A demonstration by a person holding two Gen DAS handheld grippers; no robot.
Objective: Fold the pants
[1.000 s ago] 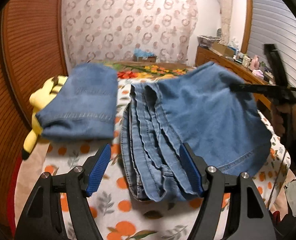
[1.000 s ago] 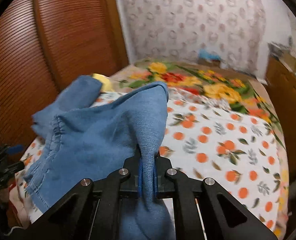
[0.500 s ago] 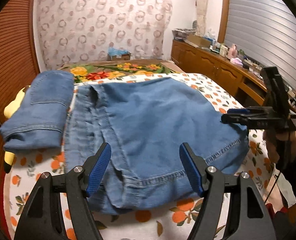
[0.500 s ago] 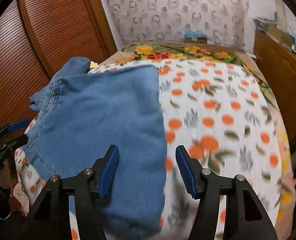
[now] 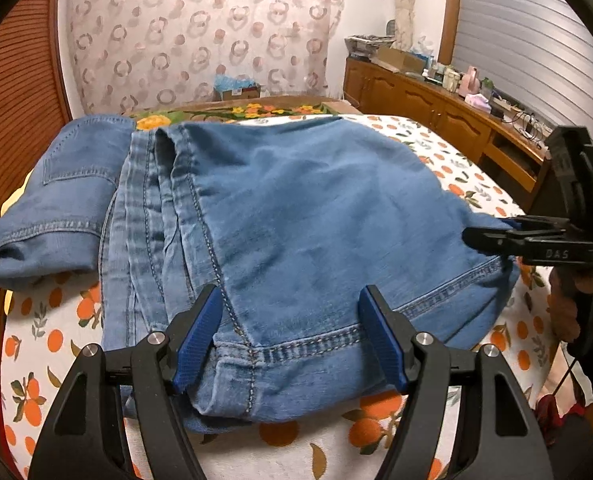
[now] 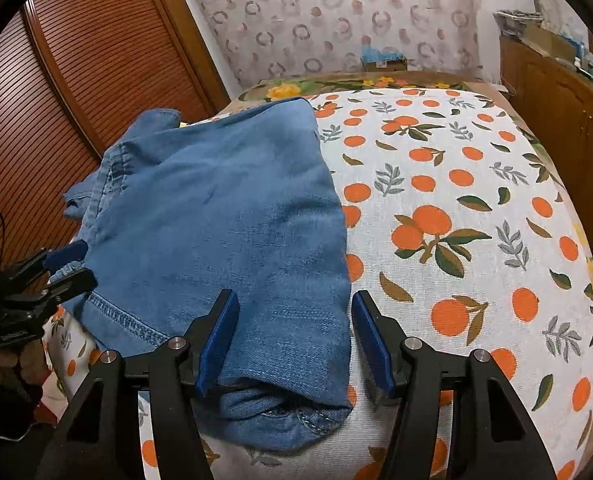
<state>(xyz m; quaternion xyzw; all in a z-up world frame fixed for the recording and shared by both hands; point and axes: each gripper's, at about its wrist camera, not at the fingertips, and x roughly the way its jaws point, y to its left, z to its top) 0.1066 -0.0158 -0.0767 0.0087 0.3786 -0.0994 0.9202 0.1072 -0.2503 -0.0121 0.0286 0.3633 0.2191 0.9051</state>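
Pants: blue denim, folded flat at the bed's left edge.
Left claw: apart.
Right claw: apart.
Open room: bed's right side.

The pants are blue denim, folded into a thick flat stack on the bed; the top layer lies smooth, with a pale-stitched hem along its near edge toward 6 o'clock; stacked seams and edges run along the side toward 9 o'clock; in the right wrist view the pants fill the 9 o'clock half, their folded corner at 6 o'clock.
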